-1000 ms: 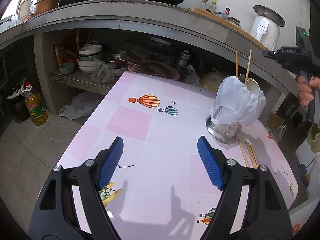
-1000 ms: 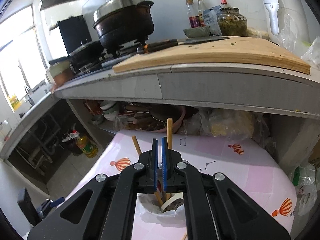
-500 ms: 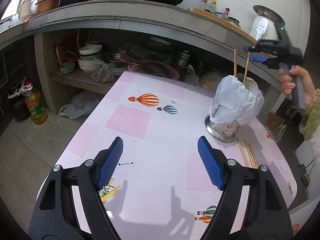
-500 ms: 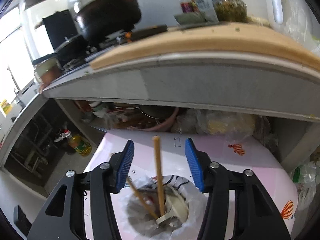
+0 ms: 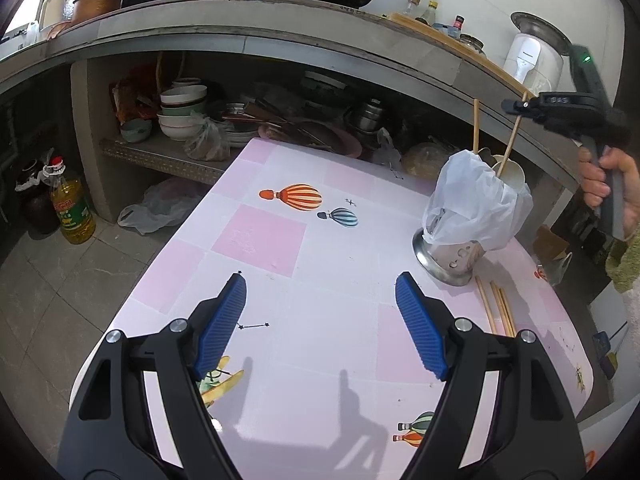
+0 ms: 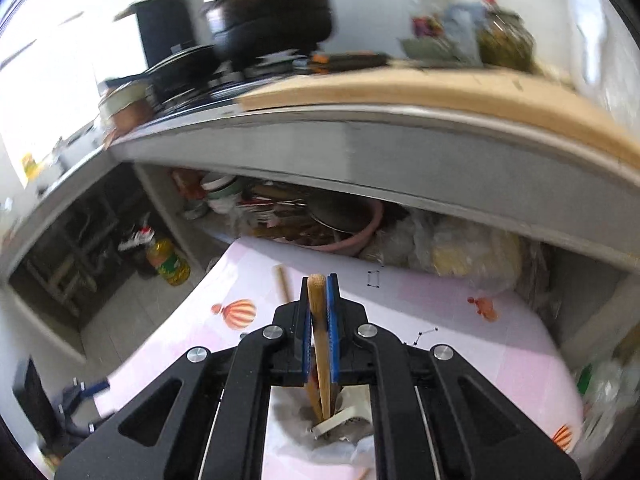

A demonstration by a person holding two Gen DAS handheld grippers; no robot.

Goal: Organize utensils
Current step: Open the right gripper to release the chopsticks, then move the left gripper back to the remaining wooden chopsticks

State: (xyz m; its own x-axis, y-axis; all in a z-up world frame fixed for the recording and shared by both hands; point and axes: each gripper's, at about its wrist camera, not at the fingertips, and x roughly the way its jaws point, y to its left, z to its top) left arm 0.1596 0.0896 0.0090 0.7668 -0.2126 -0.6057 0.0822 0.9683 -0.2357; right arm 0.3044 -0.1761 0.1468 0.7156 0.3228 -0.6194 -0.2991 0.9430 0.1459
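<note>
A steel utensil holder (image 5: 450, 258) lined with a white plastic bag (image 5: 476, 204) stands at the right of the pink table (image 5: 320, 280). Two chopsticks stand in it, one upright (image 5: 475, 126), one leaning right (image 5: 513, 136). My right gripper (image 6: 319, 298) is above the holder (image 6: 340, 432), shut on the top of the leaning chopstick (image 6: 320, 344); it also shows in the left wrist view (image 5: 520, 105). The other chopstick (image 6: 283, 282) stands just left of it. Loose chopsticks (image 5: 496, 312) lie on the table beside the holder. My left gripper (image 5: 320, 320) is open and empty over the table's near part.
A concrete counter (image 5: 280, 36) overhangs the table's far side, with pots, jars and a cutting board on top. Bowls and pans (image 5: 180, 112) fill the shelf under it. An oil bottle (image 5: 72, 208) stands on the floor at left.
My right gripper opened half a second ago around the chopstick over the holder and has now shut on its top. The left gripper has not moved.
</note>
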